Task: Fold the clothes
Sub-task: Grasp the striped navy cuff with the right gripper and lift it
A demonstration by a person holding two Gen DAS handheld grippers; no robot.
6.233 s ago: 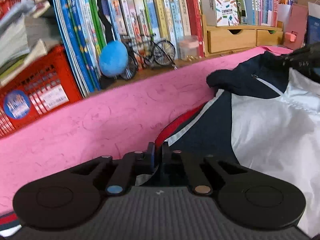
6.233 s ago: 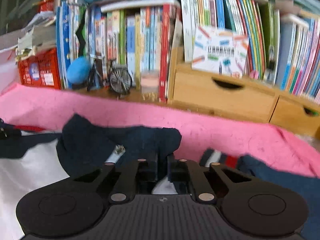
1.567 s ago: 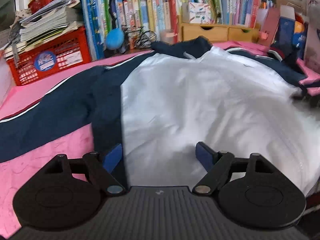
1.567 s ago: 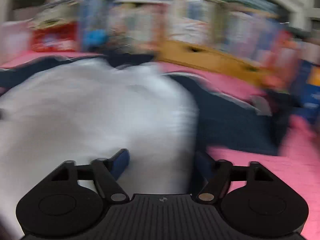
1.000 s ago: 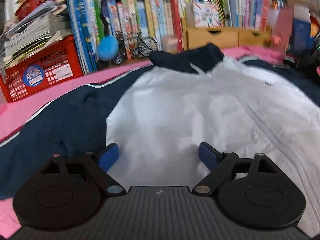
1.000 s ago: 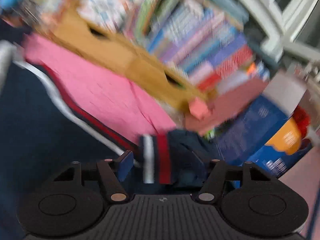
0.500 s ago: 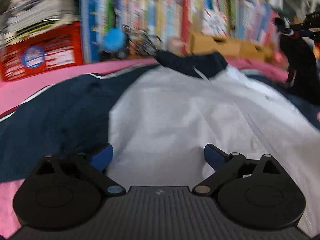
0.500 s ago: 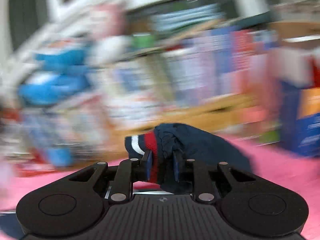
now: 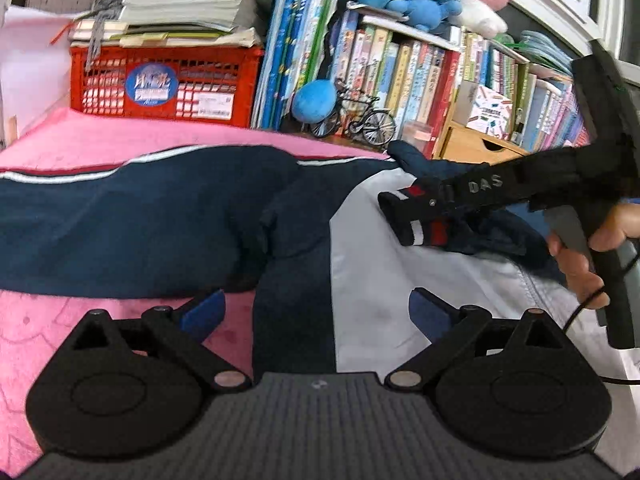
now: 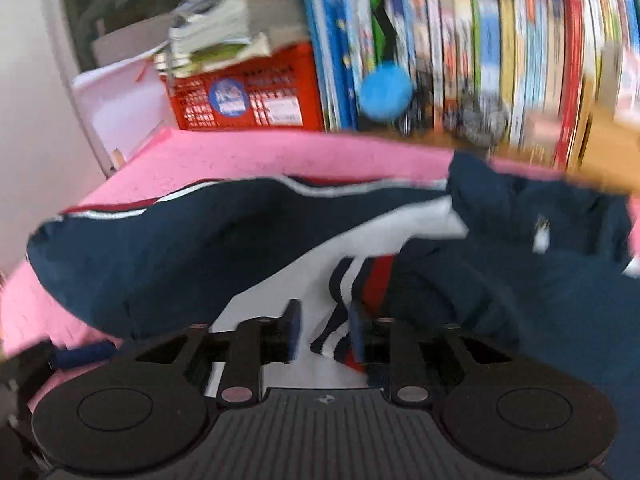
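A: Where is the jacket [image 9: 380,248]?

B: It lies spread on the pink surface [image 9: 100,132], filling the middle of the left wrist view. The white body is at centre right and one navy sleeve [image 9: 120,216] stretches to the left edge.

A: And the left tongs [image 9: 316,312]?

B: Spread wide at the bottom of the frame, nothing between the blue pads [image 9: 200,314]. They hover over the jacket's lower part.

A: The right tongs [image 10: 324,332]?

B: They have just been opening. The striped cuff [image 10: 344,312] of the other sleeve sits between the pads; it lies against the right pad, with a gap on the left. In the left wrist view that cuff is at centre right over the white body, with a hand [image 9: 580,256] on the grip at the right edge.

A: Behind?

B: A red crate [image 9: 160,84] upper left, books [image 9: 400,68] along the top.
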